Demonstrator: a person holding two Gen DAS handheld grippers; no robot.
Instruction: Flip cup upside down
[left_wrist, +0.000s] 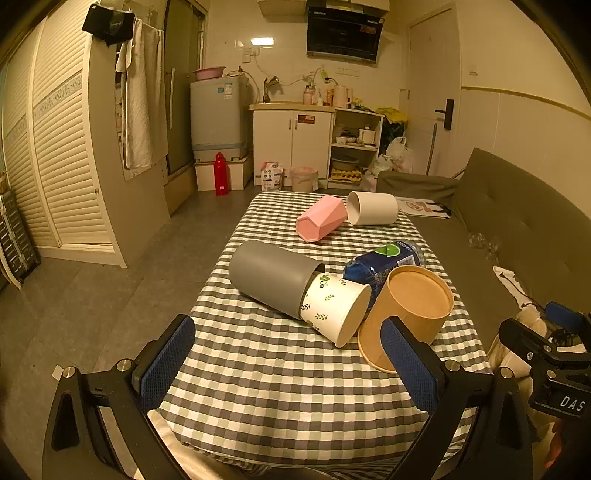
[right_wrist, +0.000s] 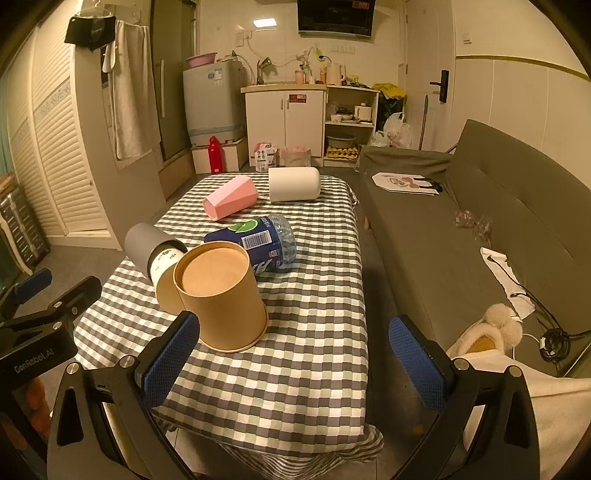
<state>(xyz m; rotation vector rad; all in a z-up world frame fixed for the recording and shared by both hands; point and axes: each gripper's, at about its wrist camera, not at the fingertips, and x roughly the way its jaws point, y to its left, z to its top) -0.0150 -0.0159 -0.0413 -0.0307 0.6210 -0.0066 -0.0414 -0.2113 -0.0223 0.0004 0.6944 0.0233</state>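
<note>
Kraft paper cup (right_wrist: 221, 295) stands mouth-down near the table's (right_wrist: 314, 332) front edge, touching a leaf-printed paper cup (left_wrist: 334, 308) lying in a grey sleeve (left_wrist: 271, 277). "GenRobot.AI" is printed on the left gripper (left_wrist: 291, 363), "DAS" on the right gripper (right_wrist: 295, 358); both gape wide, holding nothing.
</note>
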